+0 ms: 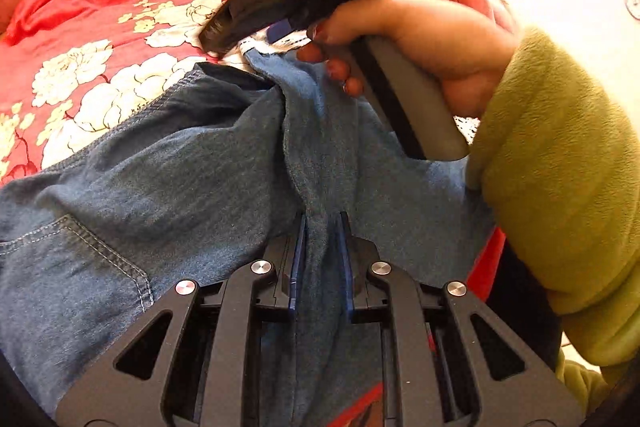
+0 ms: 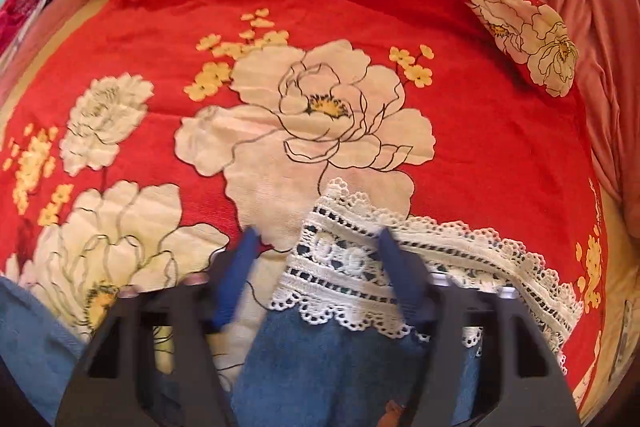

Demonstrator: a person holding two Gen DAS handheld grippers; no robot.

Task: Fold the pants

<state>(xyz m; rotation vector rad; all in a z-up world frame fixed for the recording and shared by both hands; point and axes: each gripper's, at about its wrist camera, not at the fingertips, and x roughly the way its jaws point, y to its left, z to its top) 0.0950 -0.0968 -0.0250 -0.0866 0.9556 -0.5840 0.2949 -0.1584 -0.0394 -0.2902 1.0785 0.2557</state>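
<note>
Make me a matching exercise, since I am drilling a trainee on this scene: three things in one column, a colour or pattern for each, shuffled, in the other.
Things:
1. pants
2. bedspread
3. lace trim

Colours:
A. white openwork
B. blue denim
C. red with cream flowers

Pairs: 1-B, 2-C, 3-A

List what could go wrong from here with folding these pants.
1. The left gripper pinches only a narrow ridge of the denim pants; a pull might let it slip.
2. The right gripper is open over the lace hem; its blue fingers could snag the openwork.
3. The floral bedspread is soft, so creases may come out uneven.
</note>
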